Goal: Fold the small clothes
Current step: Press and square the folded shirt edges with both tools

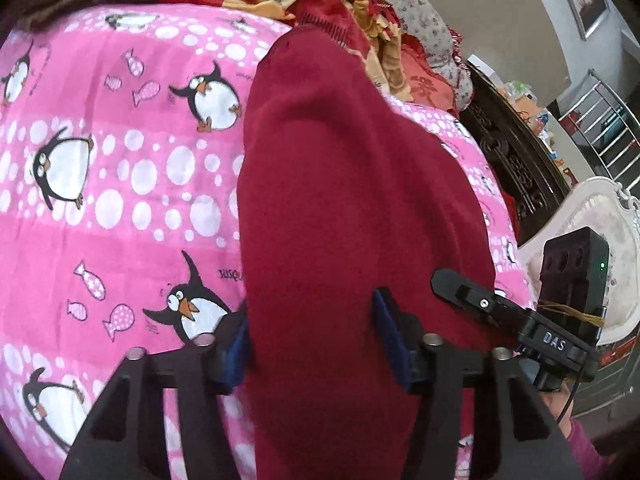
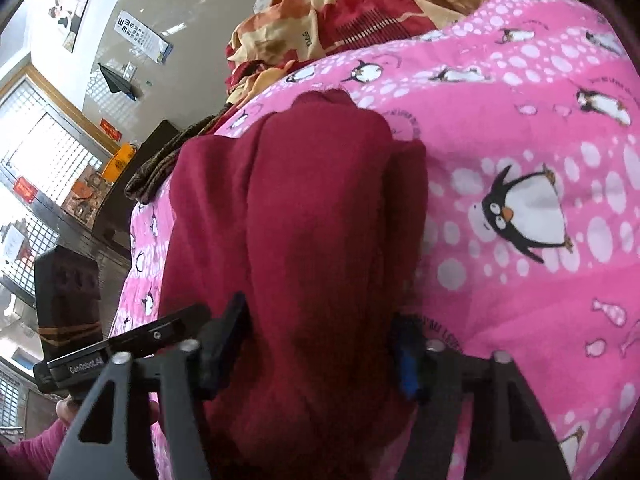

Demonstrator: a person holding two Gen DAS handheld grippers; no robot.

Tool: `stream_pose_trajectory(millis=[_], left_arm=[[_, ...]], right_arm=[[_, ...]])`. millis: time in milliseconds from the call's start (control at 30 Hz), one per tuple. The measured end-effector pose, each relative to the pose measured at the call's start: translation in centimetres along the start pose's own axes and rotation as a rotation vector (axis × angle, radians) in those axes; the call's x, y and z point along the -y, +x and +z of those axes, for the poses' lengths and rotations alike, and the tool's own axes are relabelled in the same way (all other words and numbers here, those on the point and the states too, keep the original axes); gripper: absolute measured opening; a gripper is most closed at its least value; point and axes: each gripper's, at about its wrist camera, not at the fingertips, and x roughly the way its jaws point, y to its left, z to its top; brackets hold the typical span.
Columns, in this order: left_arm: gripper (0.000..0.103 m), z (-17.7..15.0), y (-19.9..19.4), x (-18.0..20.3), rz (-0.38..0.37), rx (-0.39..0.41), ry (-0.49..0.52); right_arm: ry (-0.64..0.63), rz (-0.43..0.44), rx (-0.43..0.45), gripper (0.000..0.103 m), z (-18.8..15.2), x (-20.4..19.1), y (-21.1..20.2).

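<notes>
Dark red garment [image 1: 352, 184] laid lengthwise on pink penguin-print bedsheet [image 1: 120, 184], near end bunched between jaws of left gripper [image 1: 312, 344] and right gripper [image 2: 320, 344], both sets pinching the cloth, patterned bedding [image 1: 352, 8] heaped beyond.

Two handheld grippers angle downward, side by side. The left gripper [image 1: 312, 340] has its jaws closed on red cloth. The right gripper [image 2: 324, 340] also pinches red cloth between its blue-padded fingers [image 2: 406, 360]. A pink sleeve [image 2: 28, 452] shows at each wrist.
</notes>
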Motion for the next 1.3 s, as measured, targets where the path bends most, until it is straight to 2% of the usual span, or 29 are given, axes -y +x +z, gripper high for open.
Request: stream_pose_trajectory(millis=[33,100,233,367,433,500,567,600,667,767,833,933,967,1000,1067,1133,1200,1300], left_arm=[[0.020,0.1,-0.5,0.1,-0.006,0.001,0.006],[0.017,-0.2,-2.0,0.7,-0.024,0.004,0.014],[0.017,-1.4,-5.8,1.6,-0.025,-0.008,0.035],[0.017,-4.5,-10.3,0.6,-0.031,-0.044,-0.004],[0.017,-6.5,-11.5,-0.1,-0.005,-0.060,-0.016],[0.018,-8.8,-11.8,-1.3,0.047,-0.092,-0.030],[0.023,-11.0,-11.1,-2.6,0.115,-0.145,-0.039],[0.027,-11.6,-11.1,-3.2,0.127,-0.143,-0.055],[0.027,-11.5,-12.5,-3.2,0.129,-0.108,-0.072],[0.027,-10.7,-14.8,-1.9,0.202,-0.016,-0.023],[0.027,-10.5,-15.3,-1.1,0.218,0.009,0.005],[0.027,-10.3,-14.2,-0.5,0.257,0.012,0.022],[0.027,-10.5,-13.7,-0.4,0.275,0.003,0.020],[0.027,-10.8,-13.0,-0.3,0.289,-0.010,0.026],[0.027,-11.4,-12.4,-0.2,0.335,-0.010,0.044],[0.028,-11.7,-12.1,-0.2,0.334,-0.015,0.046],[0.030,-11.9,-11.7,-0.3,0.316,-0.008,0.044],[0.030,-12.1,-11.5,-0.1,0.337,-0.003,0.047]], right_arm=[[-0.002,0.000,0.000,0.051,0.0,-0.2,-0.3],[-0.002,0.026,0.000,0.046,0.1,-1.0,-1.5],[-0.014,0.081,-0.024,0.045,-0.2,-3.2,-3.5],[-0.029,0.137,-0.104,0.045,-2.4,-6.3,-5.2],[-0.015,0.165,-0.155,0.046,-4.3,-7.3,-5.1],[0.000,0.168,-0.196,0.053,-6.5,-7.7,-4.3],[0.015,0.128,-0.264,0.055,-8.9,-7.5,-2.8],[0.025,0.086,-0.307,0.057,-10.0,-7.2,-2.1],[0.048,0.079,-0.286,0.060,-10.8,-6.8,-2.6],[0.055,0.038,-0.204,0.063,-10.0,-7.3,-4.9],[0.032,-0.011,-0.136,0.066,-8.7,-7.9,-6.0],[0.000,-0.035,-0.115,0.066,-7.2,-9.2,-4.6],[-0.002,-0.045,-0.121,0.064,-6.7,-9.5,-3.6],[-0.010,-0.058,-0.150,0.046,-6.4,-9.9,-2.0],[-0.064,-0.110,-0.158,0.025,-6.2,-10.2,-1.0],[-0.095,-0.146,-0.108,0.020,-7.0,-9.6,-2.2],[-0.035,-0.153,-0.117,0.020,-7.6,-7.9,-2.3],[-0.016,-0.152,-0.114,0.020,-8.1,-7.2,-2.1]])
